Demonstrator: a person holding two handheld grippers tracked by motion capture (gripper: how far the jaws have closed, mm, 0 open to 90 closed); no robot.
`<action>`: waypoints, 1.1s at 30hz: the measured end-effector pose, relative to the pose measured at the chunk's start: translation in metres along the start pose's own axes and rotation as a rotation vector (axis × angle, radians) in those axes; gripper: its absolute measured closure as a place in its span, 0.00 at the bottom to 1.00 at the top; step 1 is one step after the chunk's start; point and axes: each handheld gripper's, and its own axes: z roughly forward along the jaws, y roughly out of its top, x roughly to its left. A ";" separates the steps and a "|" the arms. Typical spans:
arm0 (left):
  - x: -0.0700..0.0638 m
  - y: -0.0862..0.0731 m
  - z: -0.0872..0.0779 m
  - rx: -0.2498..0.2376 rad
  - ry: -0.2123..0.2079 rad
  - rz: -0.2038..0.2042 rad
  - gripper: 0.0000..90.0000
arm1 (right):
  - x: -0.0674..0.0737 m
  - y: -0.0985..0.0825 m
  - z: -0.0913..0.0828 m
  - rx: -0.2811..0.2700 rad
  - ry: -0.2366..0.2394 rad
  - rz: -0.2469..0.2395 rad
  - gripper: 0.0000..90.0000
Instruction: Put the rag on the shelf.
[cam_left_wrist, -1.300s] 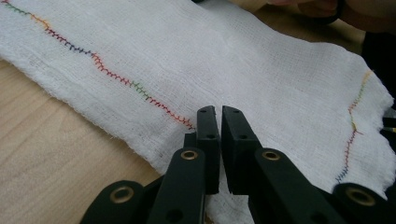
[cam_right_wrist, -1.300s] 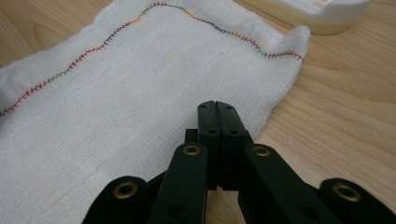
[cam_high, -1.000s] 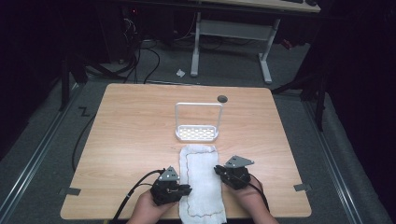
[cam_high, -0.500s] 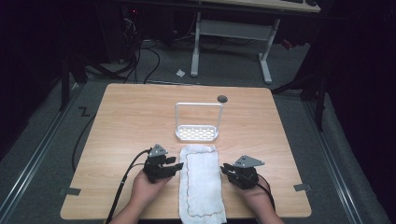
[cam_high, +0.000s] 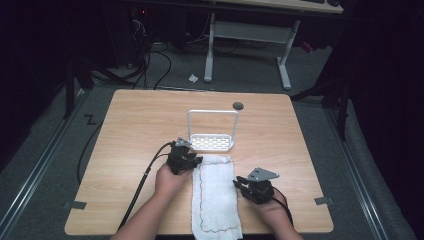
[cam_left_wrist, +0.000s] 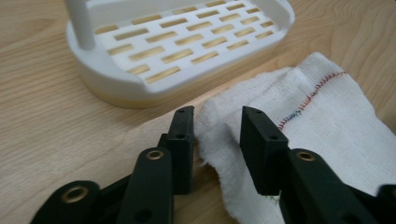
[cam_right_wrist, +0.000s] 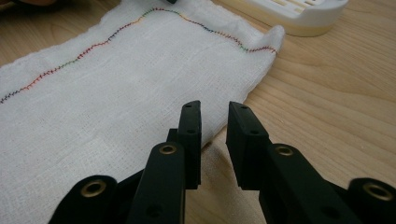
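Note:
A white cloth (cam_high: 215, 195) with a coloured stitched hem lies lengthwise on the wooden table (cam_high: 140, 130), its near end hanging over the front edge. My left gripper (cam_high: 182, 159) is at the cloth's far left corner, beside the white slotted rack (cam_high: 212, 142). In the left gripper view the gripper (cam_left_wrist: 218, 116) is open, and the raised corner of the cloth (cam_left_wrist: 327, 107) sits between its jaws. My right gripper (cam_high: 252, 187) is at the cloth's right edge. In the right gripper view it (cam_right_wrist: 215, 112) is open by a narrow gap over the edge of the cloth (cam_right_wrist: 116, 93).
The rack (cam_left_wrist: 187, 42) has a tall wire-like handle frame and stands just beyond the cloth. A small dark round disc (cam_high: 238, 105) lies near the table's far edge. Tape marks (cam_high: 323, 200) sit at the front corners. Cables and desk legs are on the floor behind.
Both grippers moved off the cloth's middle. The left went forward to the far left corner by the rack; the right moved out to the right edge.

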 end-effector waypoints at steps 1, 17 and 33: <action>-0.002 -0.001 0.001 -0.002 -0.003 0.007 0.74 | 0.000 0.000 0.000 0.000 -0.001 0.003 0.84; -0.012 -0.010 0.002 -0.052 0.026 0.048 0.93 | -0.005 0.006 0.000 -0.052 -0.008 0.077 0.69; -0.008 -0.011 0.000 -0.063 -0.001 0.017 0.92 | -0.036 0.050 0.065 0.059 -0.070 0.205 0.72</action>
